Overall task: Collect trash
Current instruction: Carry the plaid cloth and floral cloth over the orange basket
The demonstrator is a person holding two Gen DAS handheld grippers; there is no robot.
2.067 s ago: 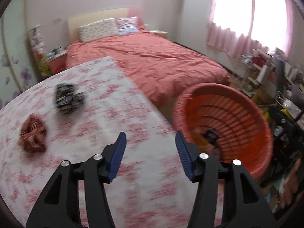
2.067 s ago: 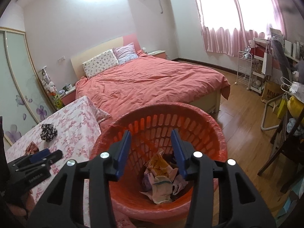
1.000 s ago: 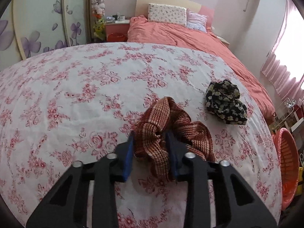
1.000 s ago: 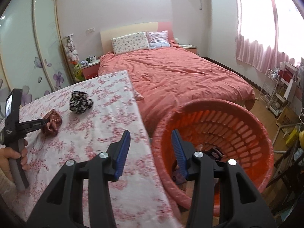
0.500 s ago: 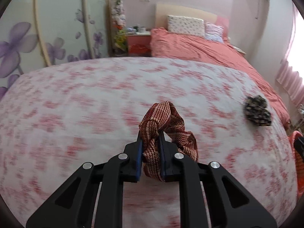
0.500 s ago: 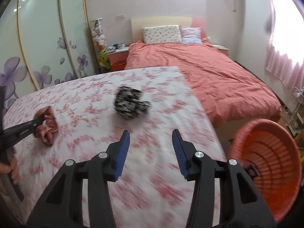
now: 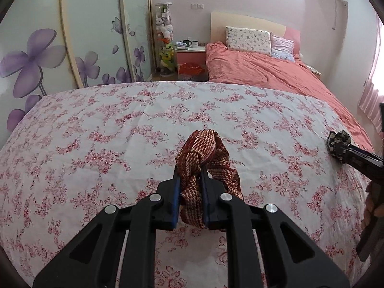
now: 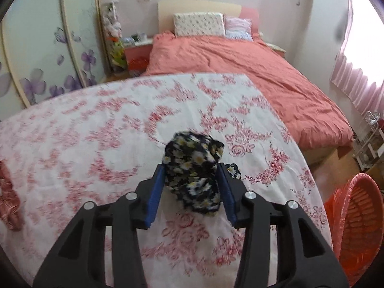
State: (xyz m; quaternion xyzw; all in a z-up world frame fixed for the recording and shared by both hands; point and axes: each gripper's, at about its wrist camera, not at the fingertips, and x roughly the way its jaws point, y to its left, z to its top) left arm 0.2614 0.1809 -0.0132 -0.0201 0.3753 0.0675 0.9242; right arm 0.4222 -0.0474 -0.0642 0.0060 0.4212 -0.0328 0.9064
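Note:
My left gripper (image 7: 190,170) is shut on a red-brown striped cloth (image 7: 206,153) and holds it just above the floral tablecloth (image 7: 96,129). My right gripper (image 8: 192,168) has its blue pads on both sides of a black daisy-print cloth (image 8: 192,165) on the table; the jaws are close around it but a firm grip is not clear. In the left wrist view that cloth (image 7: 338,141) shows at the right edge at the right gripper's tip. The striped cloth (image 8: 8,196) also shows at the right wrist view's left edge. The orange basket (image 8: 357,225) stands low right of the table.
A bed with a salmon cover (image 8: 240,60) lies beyond the table. A flowered wardrobe (image 7: 48,48) lines the left wall. A nightstand (image 7: 190,60) and a toy column (image 7: 164,38) stand by the headboard. A wire rack (image 8: 369,141) is at the right.
My left gripper closed on the striped cloth and lifted it slightly. My right gripper swung from the basket over the table and came down around the black daisy cloth.

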